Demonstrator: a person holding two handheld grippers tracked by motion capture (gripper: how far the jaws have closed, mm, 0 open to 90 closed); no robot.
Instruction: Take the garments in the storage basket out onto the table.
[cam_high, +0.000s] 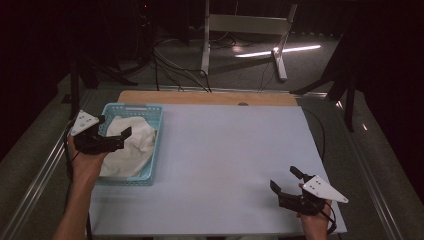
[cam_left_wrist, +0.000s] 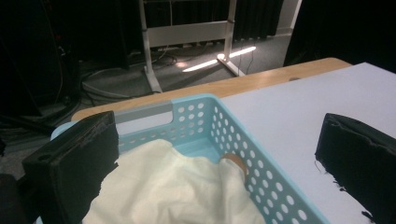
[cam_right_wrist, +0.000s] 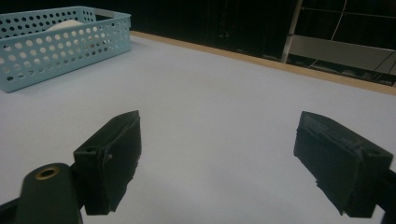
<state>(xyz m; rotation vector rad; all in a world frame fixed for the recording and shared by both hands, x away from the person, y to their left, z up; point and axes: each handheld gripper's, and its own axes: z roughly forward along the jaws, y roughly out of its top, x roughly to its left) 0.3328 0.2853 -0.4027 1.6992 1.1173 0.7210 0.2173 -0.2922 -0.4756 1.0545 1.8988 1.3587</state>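
The white cloth (cam_high: 131, 145) lies crumpled inside the blue basket (cam_high: 156, 145). It fills most of the basket. The basket has little round holes in its walls and sits on the pale sheet (cam_high: 230, 160), at the sheet's left side.

My left gripper (cam_high: 116, 134) hangs just over the basket, above the cloth. Its jaws are spread wide and hold nothing. In the left gripper view one jaw is over the cloth (cam_left_wrist: 173, 186) and the other is out past the basket's (cam_left_wrist: 261, 172) wall, over the sheet.

My right gripper (cam_high: 286, 181) is well apart from the basket, near the sheet's front right corner. Its jaws are spread wide too, with nothing between them but bare sheet (cam_right_wrist: 210, 116). From there the basket (cam_right_wrist: 60, 42) looks far off.
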